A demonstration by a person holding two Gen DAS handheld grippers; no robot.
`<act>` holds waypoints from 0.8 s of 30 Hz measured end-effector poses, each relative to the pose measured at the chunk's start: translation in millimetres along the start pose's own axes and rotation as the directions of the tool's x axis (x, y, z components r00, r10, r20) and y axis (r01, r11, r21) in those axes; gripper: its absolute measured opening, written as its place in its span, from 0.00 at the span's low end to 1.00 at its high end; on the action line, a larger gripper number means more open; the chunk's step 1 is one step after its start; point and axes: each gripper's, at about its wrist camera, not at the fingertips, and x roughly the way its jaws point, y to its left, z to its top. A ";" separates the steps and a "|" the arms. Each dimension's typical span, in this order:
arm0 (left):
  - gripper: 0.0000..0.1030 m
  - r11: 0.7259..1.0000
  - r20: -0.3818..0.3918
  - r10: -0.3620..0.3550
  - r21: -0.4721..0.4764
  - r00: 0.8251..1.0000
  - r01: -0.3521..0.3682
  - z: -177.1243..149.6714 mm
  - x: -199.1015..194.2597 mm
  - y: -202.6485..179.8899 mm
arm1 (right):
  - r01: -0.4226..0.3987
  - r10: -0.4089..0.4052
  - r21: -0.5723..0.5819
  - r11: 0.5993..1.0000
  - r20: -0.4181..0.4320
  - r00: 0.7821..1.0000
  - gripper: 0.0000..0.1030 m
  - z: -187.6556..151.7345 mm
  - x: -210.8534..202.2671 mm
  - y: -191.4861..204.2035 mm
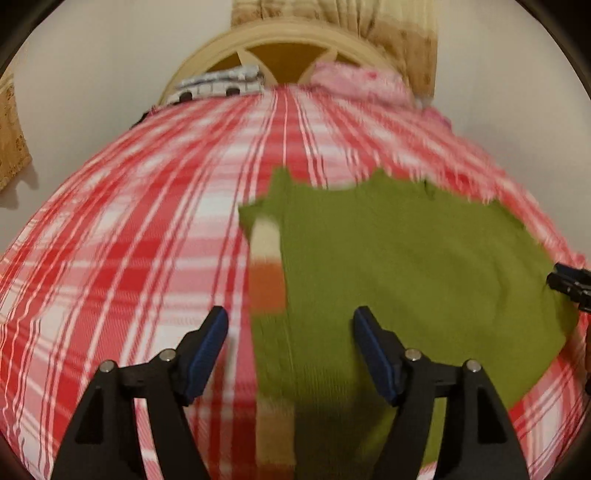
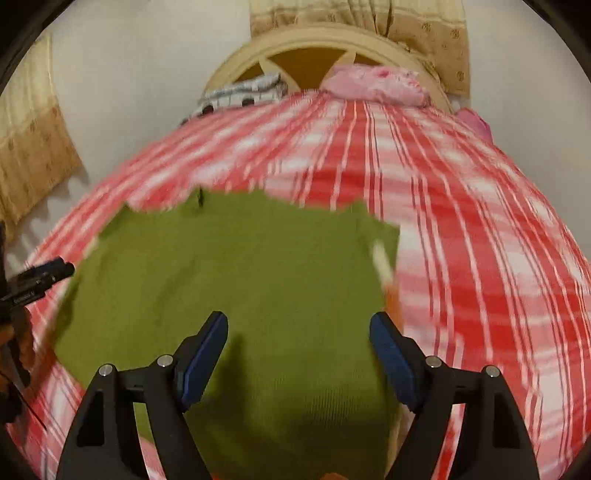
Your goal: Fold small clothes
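Observation:
A green knit garment (image 1: 406, 258) lies flat on the red-and-white plaid bed sheet (image 1: 129, 240). A cream and orange striped strip (image 1: 266, 258) shows along its left edge. My left gripper (image 1: 290, 321) hangs open over that left edge, with nothing between its pads. In the right wrist view the green garment (image 2: 240, 266) fills the middle, and a pale striped bit (image 2: 384, 266) shows at its right edge. My right gripper (image 2: 299, 325) stands open above the cloth, holding nothing. Each gripper peeks into the other's view: the right gripper (image 1: 570, 286) and the left gripper (image 2: 40, 277).
At the head of the bed a cream wooden headboard (image 1: 280, 37) backs a white-and-blue patterned pillow (image 1: 218, 85) and a pink pillow (image 1: 358, 83). Beige curtains (image 2: 424, 29) hang behind. Plaid sheet (image 2: 480, 221) stretches around the garment on all sides.

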 end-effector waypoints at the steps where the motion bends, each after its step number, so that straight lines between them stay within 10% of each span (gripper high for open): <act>1: 0.71 1.000 -0.020 -0.001 -0.002 1.000 0.001 -3.3 4.1 -0.5 | 0.031 -0.031 0.003 1.000 -0.015 0.999 0.77 -8.2 4.5 -2.4; 24: 0.92 0.999 -0.054 -0.013 -0.052 0.998 0.011 -37.1 -0.4 3.7 | 0.104 -0.101 0.050 0.993 -0.066 0.993 0.77 -47.5 -4.4 -5.5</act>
